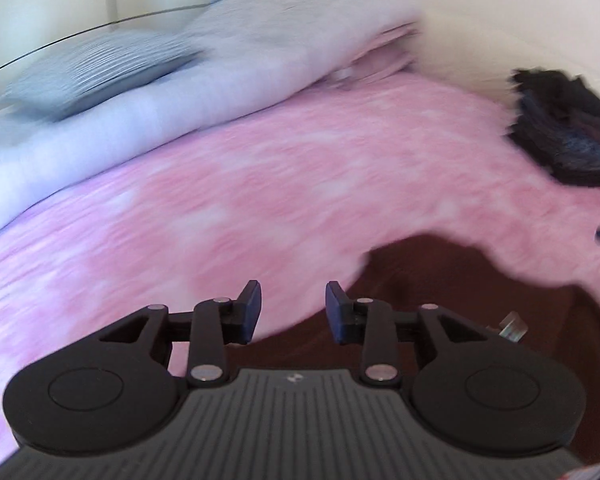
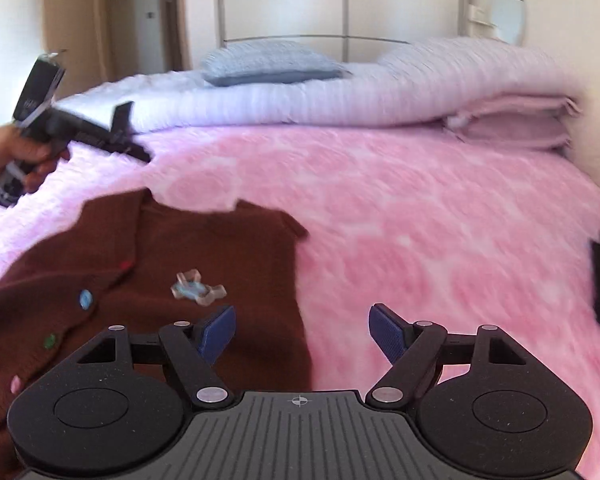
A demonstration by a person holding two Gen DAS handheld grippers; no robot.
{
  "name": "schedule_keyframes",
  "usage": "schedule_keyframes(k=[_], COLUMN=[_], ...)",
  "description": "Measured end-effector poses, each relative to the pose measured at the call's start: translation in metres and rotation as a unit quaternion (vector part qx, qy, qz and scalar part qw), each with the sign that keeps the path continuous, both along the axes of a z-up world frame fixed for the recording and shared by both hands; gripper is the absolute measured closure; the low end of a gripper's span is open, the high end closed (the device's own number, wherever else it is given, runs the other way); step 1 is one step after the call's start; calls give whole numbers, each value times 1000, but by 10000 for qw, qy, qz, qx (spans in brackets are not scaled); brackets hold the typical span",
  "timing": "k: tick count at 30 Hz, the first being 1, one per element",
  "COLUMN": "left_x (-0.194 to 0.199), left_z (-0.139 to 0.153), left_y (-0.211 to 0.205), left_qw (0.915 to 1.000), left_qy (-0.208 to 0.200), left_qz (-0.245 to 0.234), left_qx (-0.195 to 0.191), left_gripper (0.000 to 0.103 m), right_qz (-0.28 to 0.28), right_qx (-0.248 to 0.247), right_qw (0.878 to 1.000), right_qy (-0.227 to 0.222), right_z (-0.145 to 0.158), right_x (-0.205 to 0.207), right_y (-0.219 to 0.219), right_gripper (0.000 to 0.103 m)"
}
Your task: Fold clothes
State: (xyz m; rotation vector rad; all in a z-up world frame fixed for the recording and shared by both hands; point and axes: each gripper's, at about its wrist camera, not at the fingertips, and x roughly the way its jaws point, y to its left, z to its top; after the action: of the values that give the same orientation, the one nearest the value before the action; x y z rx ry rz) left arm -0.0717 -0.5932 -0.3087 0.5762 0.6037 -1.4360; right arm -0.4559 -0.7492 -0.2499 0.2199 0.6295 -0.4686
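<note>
Holding both jaws apart and empty, I see the brown knitted cardigan with coloured buttons (image 2: 148, 280) spread on the fluffy pink bed cover (image 2: 420, 220), not yet a compact fold; folding remains.

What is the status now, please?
Both grippers, left and right, open and empty. Brown cardigan flat on pink blanket, unfolded. Clear clip lies on it.

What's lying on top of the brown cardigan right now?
A small clear plastic clip-like piece rests on the brown knitted cardigan, beside its coloured buttons. The right gripper's body hides the cardigan's near edge.
</note>
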Motion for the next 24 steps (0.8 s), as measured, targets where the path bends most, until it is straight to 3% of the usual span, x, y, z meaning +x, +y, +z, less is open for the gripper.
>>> schedule_keyframes(k=[4, 6, 8, 12, 14, 15, 16, 17, 18, 19, 20, 24], left_x=[44, 61, 68, 71, 75, 76, 73, 70, 67, 64, 58, 54], left_z=[-25, -39, -51, -77, -82, -84, -84, -84, -84, -84, -82, -62], left_y=[26, 29, 25, 8, 4, 4, 5, 6, 7, 8, 6, 8], left_qw=[9983, 9977, 9980, 9979, 9986, 9986, 9987, 9987, 9987, 9986, 9984, 9983], left_qy=[6, 204, 261, -57, 72, 149, 118, 87, 56, 19, -124, -503], left_qz=[434, 488, 398, -46, -124, -126, -184, -242, -301, -359, -413, -284], left_qx=[385, 429, 425, 642, 510, 490, 463, 437, 410, 383, 365, -60], left_gripper=[73, 73, 72, 69, 70, 76, 83, 94, 98, 100, 101, 101], right_qz=[554, 792, 951, 1084, 1239, 1377, 1456, 1459, 1461, 1463, 1466, 1472], right_qx=[238, 296, 264, 506, 723, 846, 860, 752, 643, 535, 427, -7], right_qw=[9980, 9959, 9940, 9916, 9883, 9850, 9834, 9841, 9847, 9852, 9855, 9858], right_qy=[170, 315, 469, 487, 519, 597, 663, 682, 701, 720, 739, 812], right_z=[-10, -19, -34, -56, -64, -68, -69, -66, -63, -60, -57, -46], right_x=[58, 91, 120, 161, 173, 180, 186, 188, 191, 194, 196, 207], right_y=[-37, -58, -83, -125, -140, -145, -147, -145, -143, -141, -139, -131], right_gripper=[26, 26, 26, 26, 26, 27, 31, 40, 51, 66, 93, 97])
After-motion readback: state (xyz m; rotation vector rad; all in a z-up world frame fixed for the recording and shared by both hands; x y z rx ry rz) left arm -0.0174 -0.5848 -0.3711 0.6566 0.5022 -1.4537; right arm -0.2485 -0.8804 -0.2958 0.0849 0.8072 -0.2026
